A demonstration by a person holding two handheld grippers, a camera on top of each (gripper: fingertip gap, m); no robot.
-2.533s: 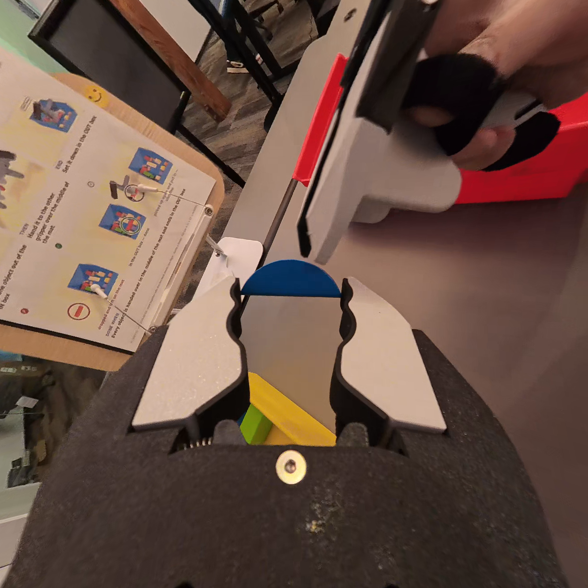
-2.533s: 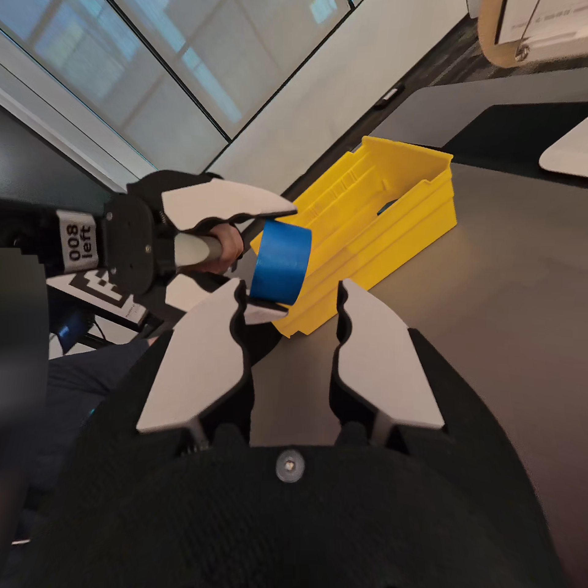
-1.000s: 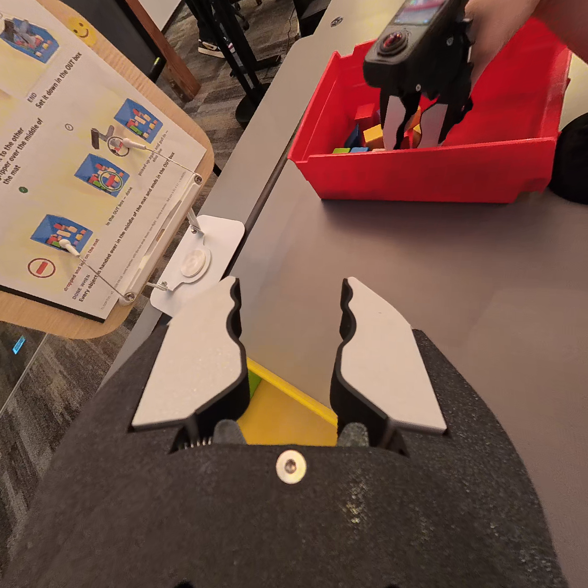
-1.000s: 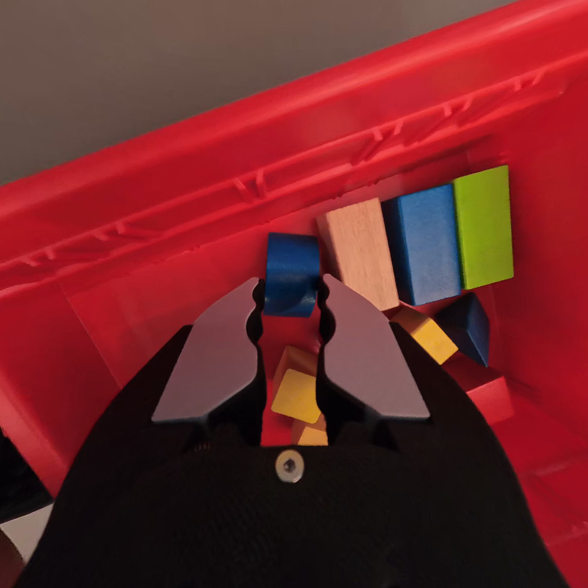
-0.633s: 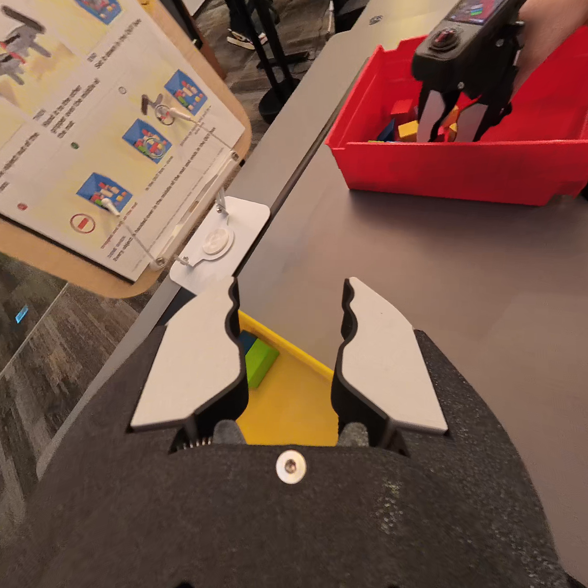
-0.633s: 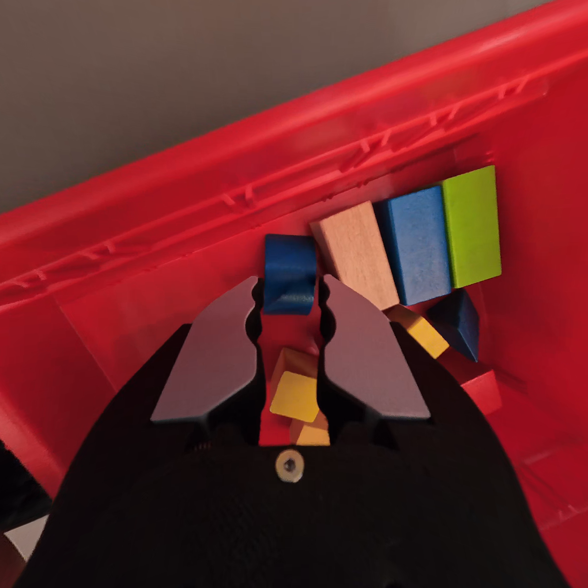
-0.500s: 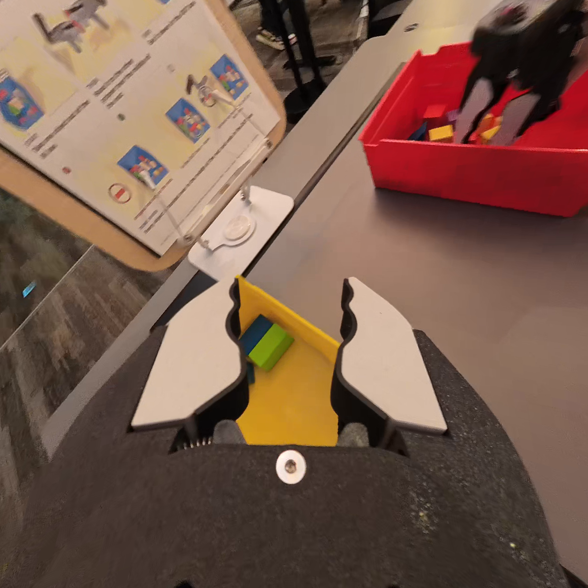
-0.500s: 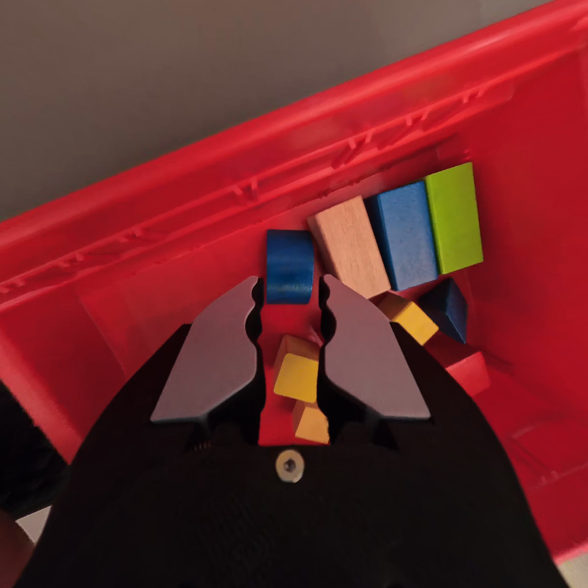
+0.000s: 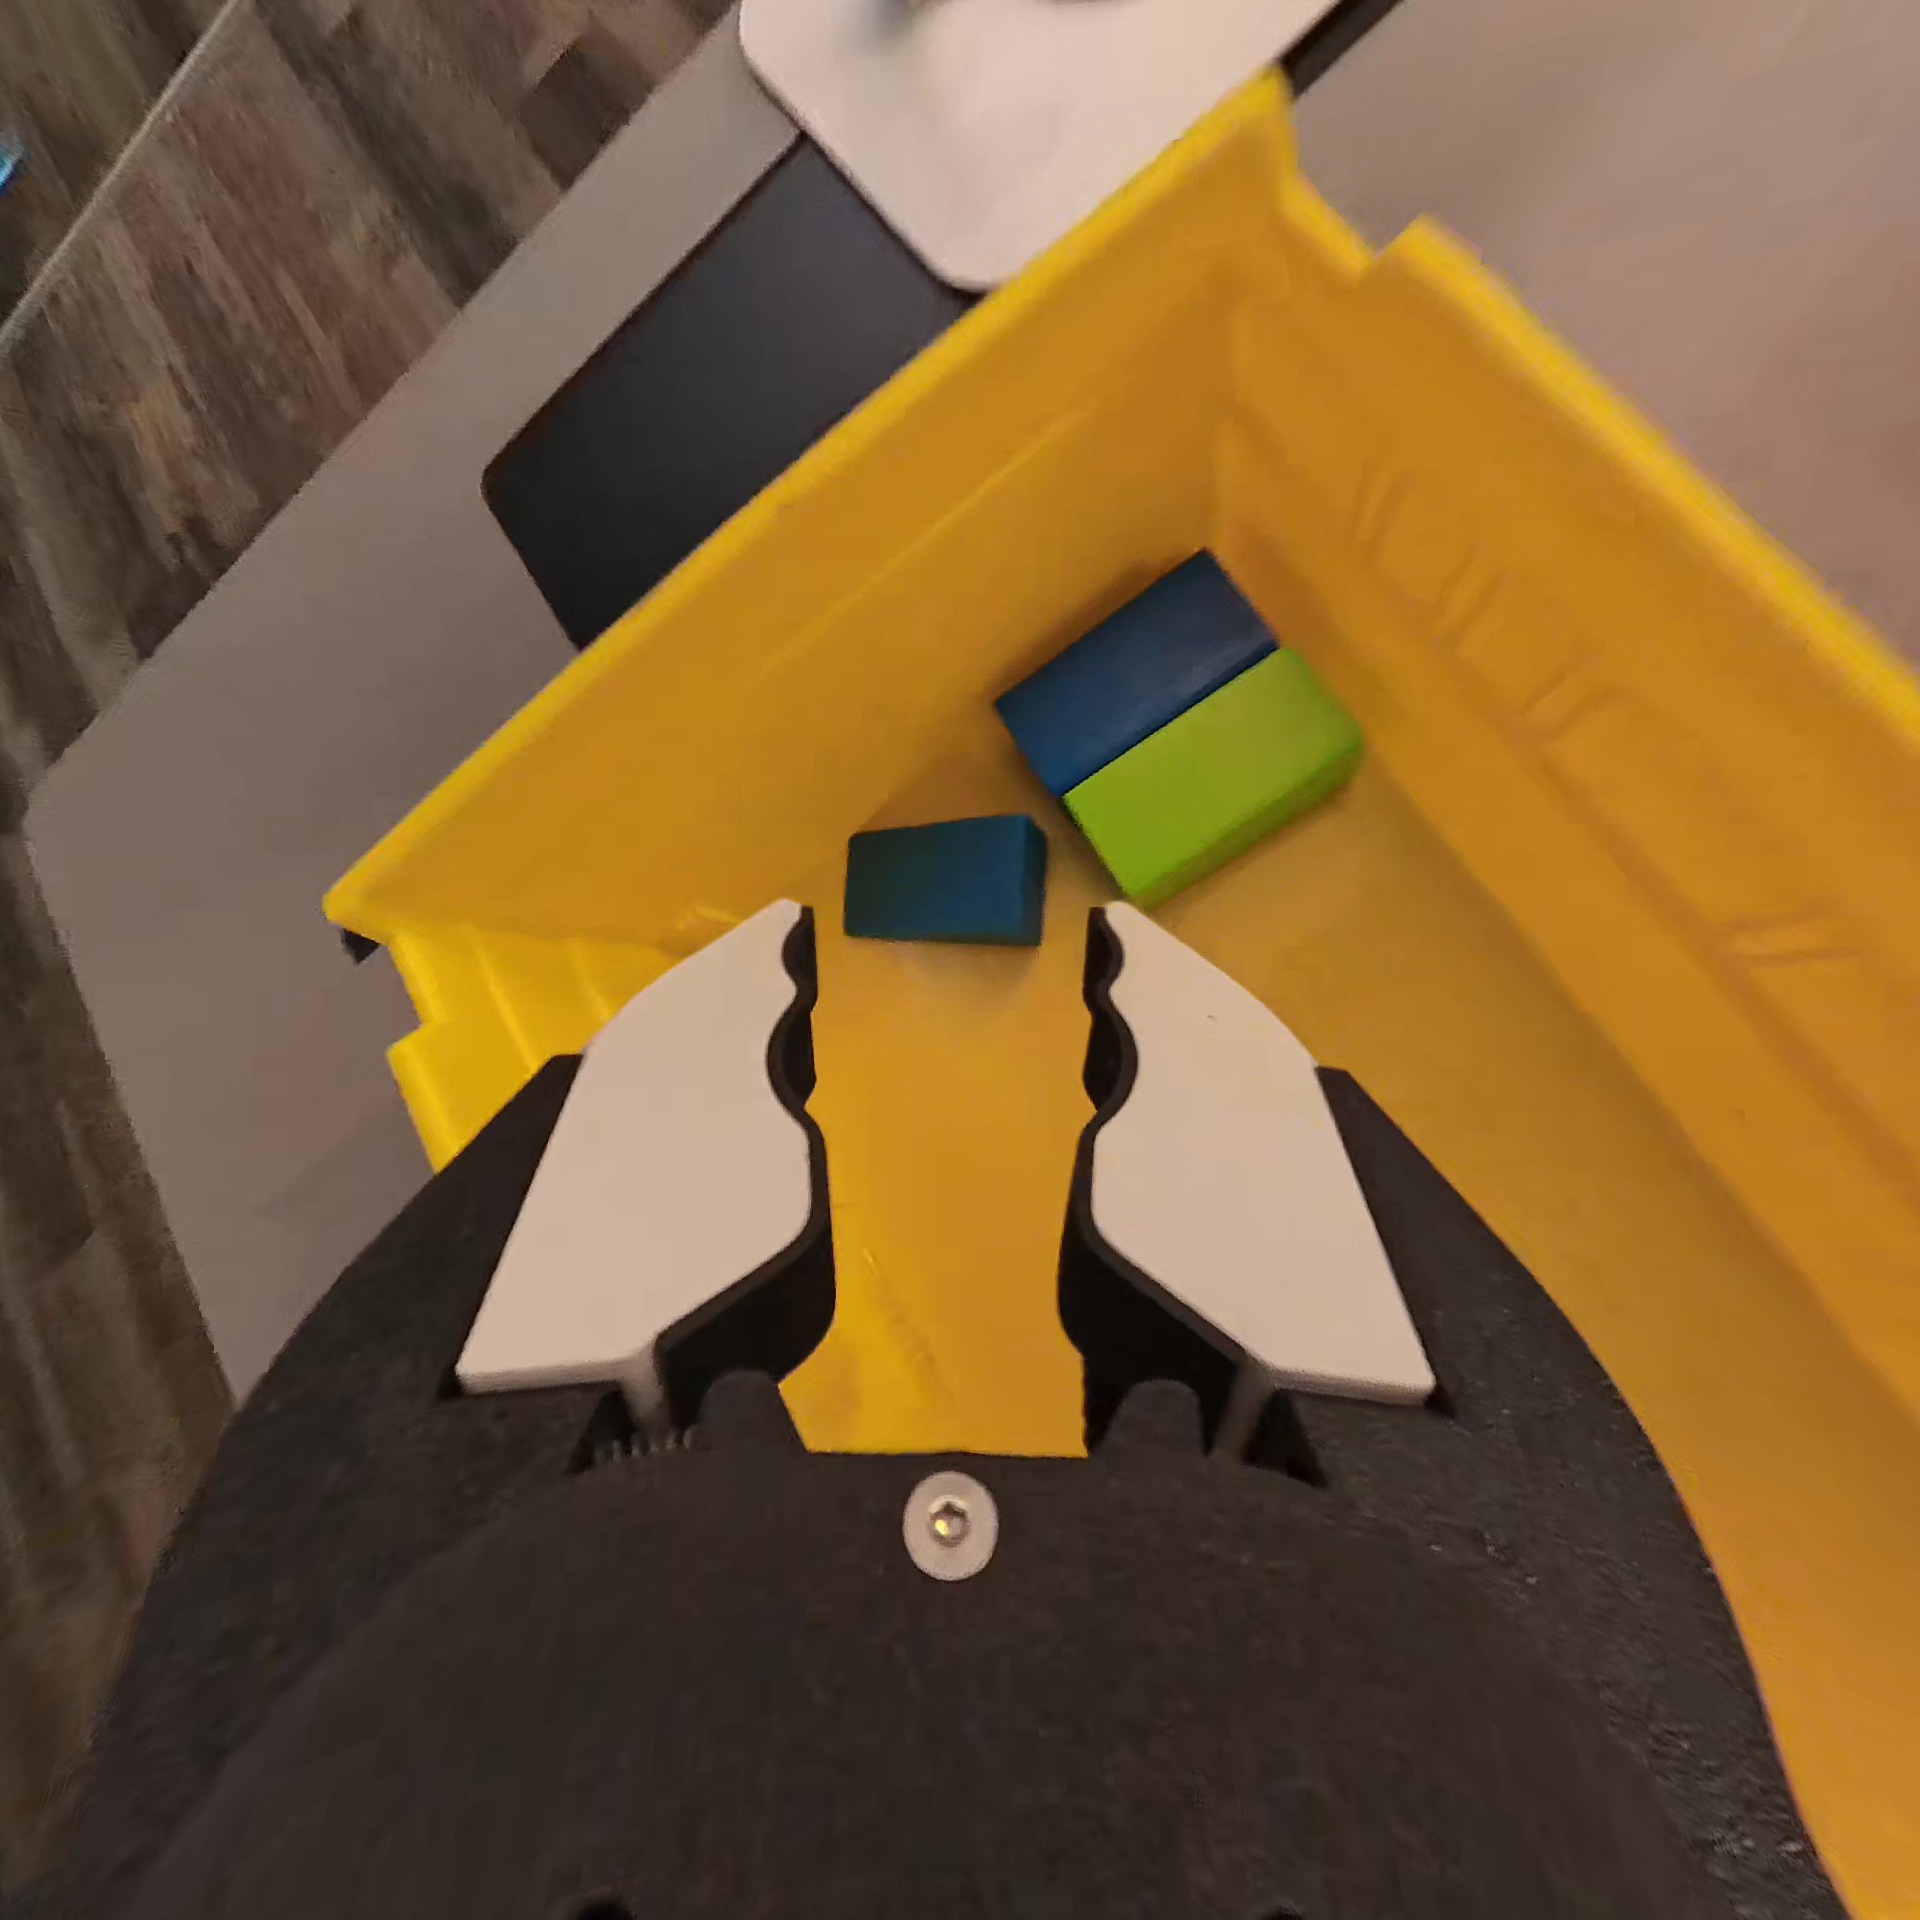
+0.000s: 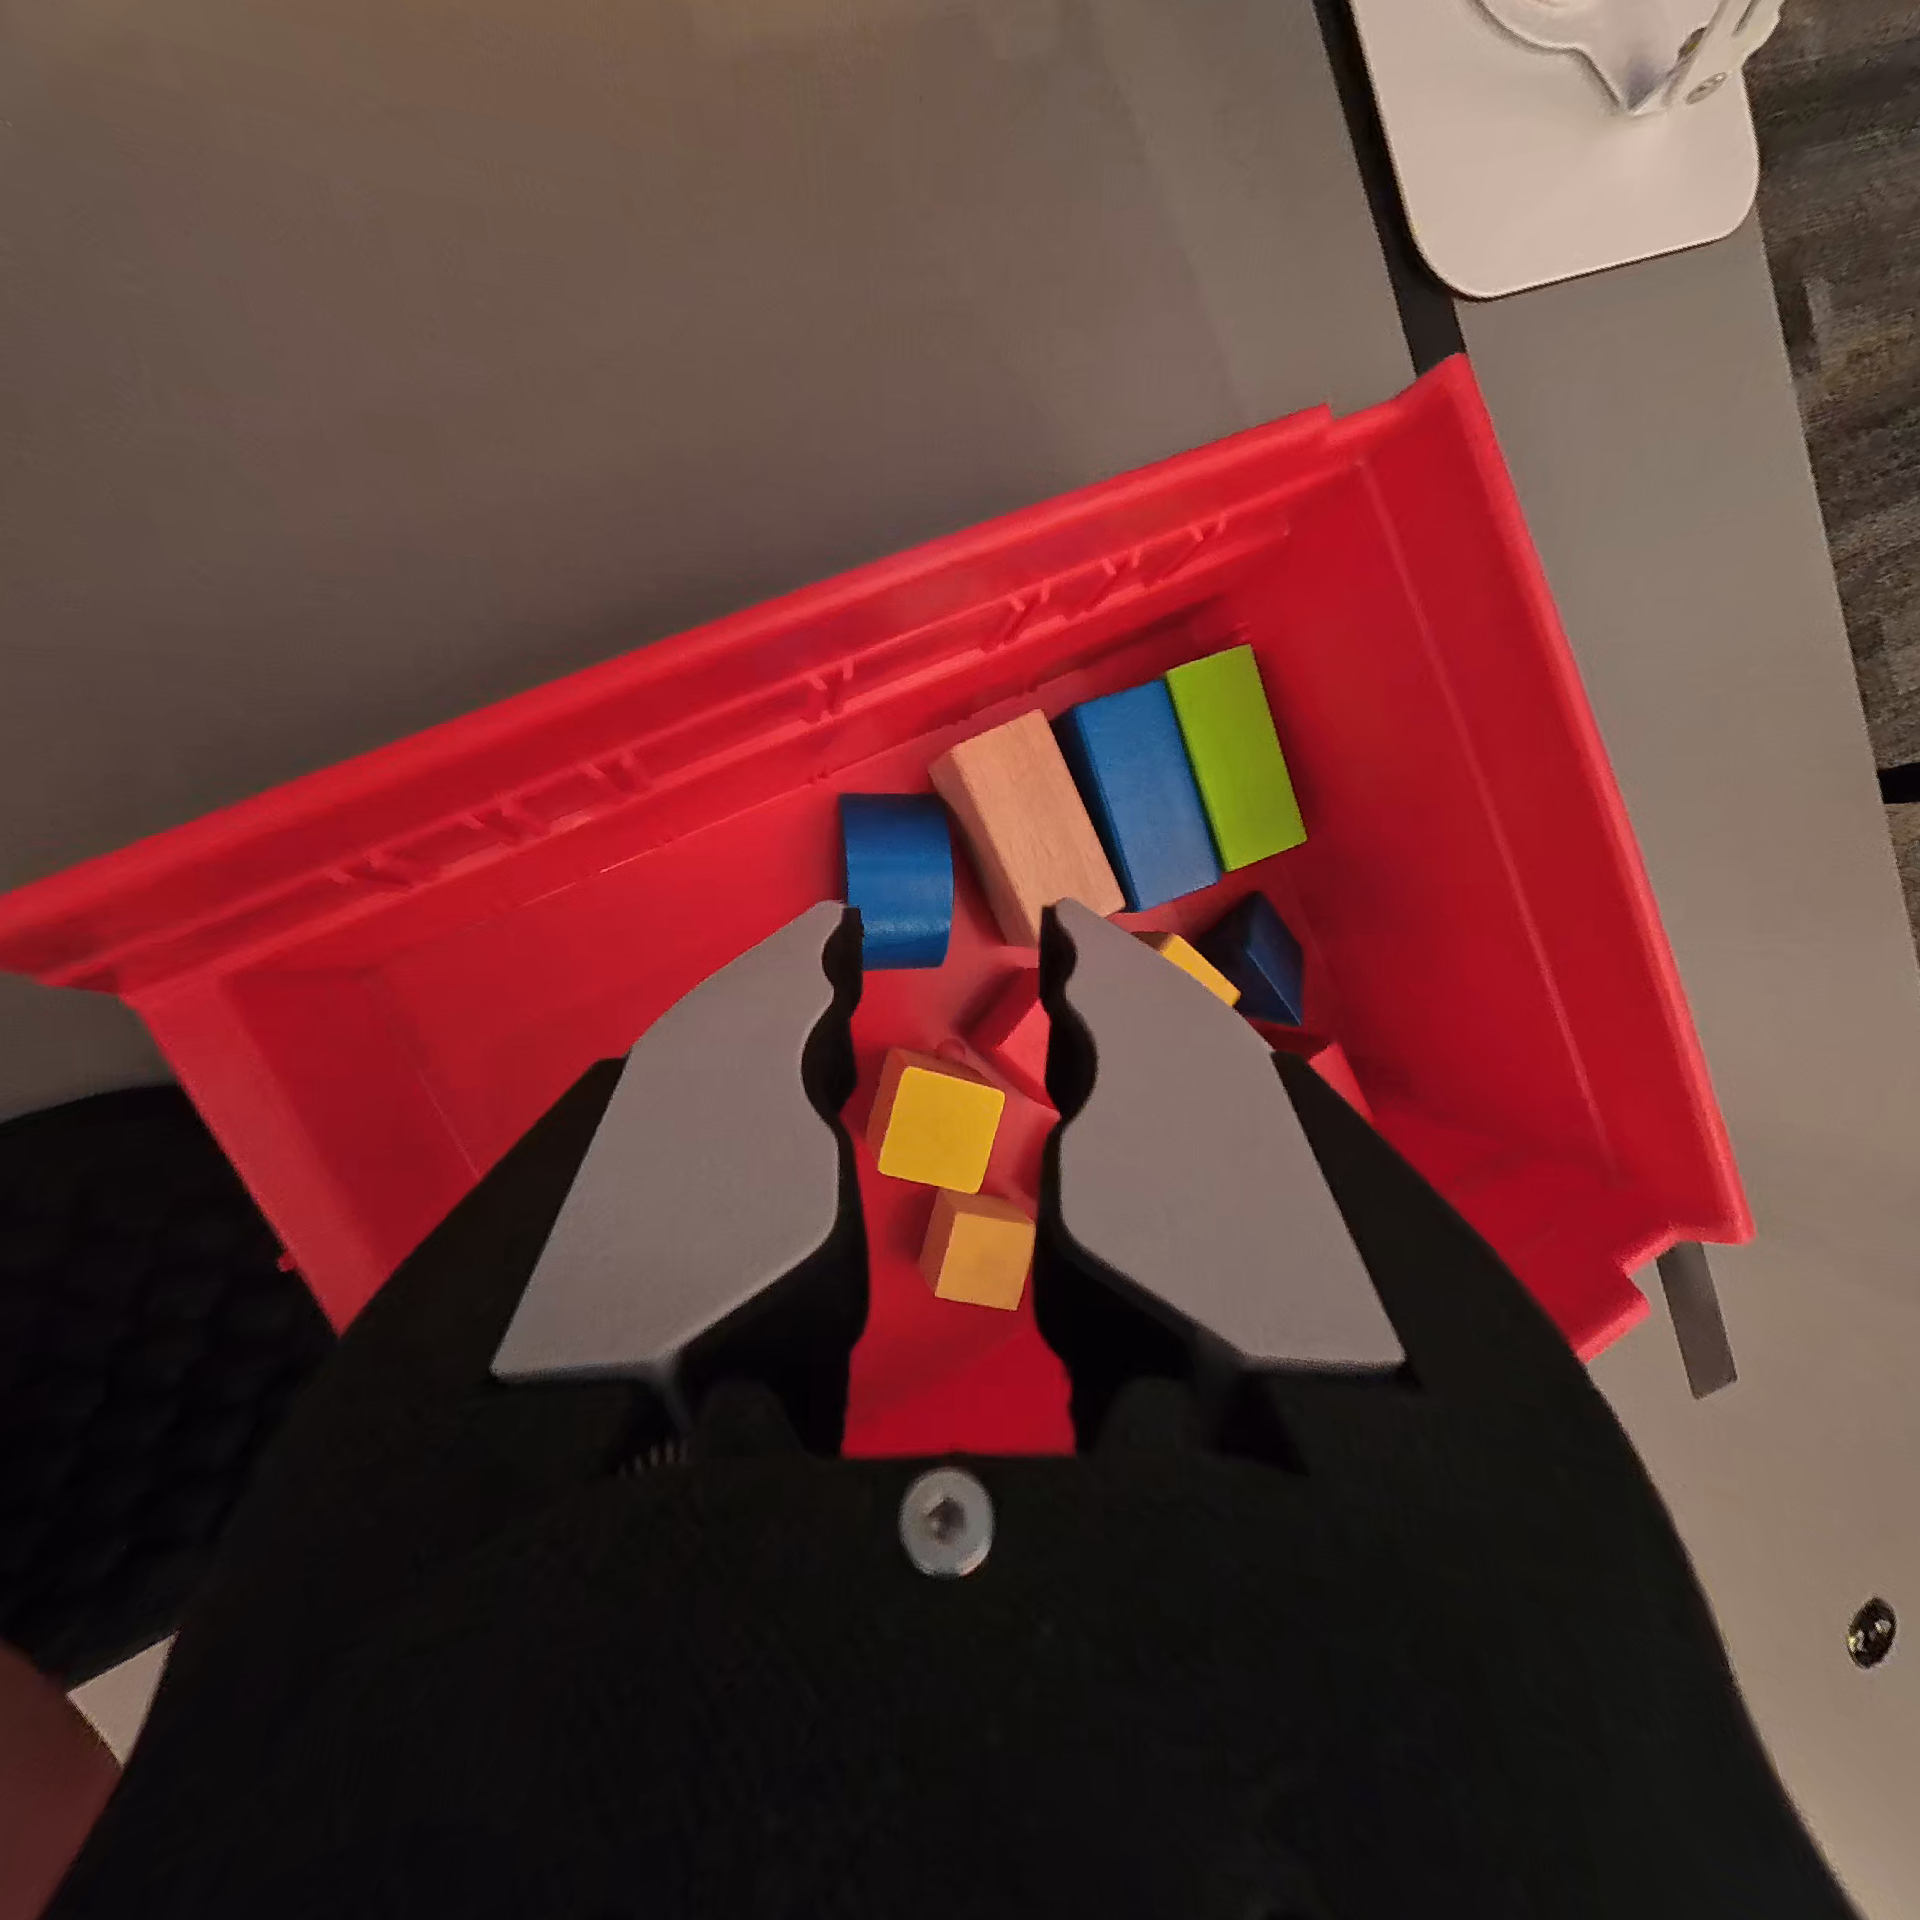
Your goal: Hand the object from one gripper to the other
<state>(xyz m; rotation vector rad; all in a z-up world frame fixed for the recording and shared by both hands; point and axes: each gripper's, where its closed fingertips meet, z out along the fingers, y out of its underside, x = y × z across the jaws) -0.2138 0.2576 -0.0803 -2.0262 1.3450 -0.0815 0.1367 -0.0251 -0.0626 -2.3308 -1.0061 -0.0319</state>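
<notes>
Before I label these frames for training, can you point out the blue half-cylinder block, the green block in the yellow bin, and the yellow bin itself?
blue half-cylinder block [image 10: 897,883]: right wrist view, curved top face.
green block [image 9: 1210,771]: left wrist view, top face.
yellow bin [image 9: 831,582]: left wrist view, inner side wall.

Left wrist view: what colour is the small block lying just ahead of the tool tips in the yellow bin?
Dark blue small block, clearest in the left wrist view.

A white stand base [image 10: 1569,156] sits on the grey table [image 10: 520,364] beside wood-patterned flooring [image 9: 156,260].
</notes>
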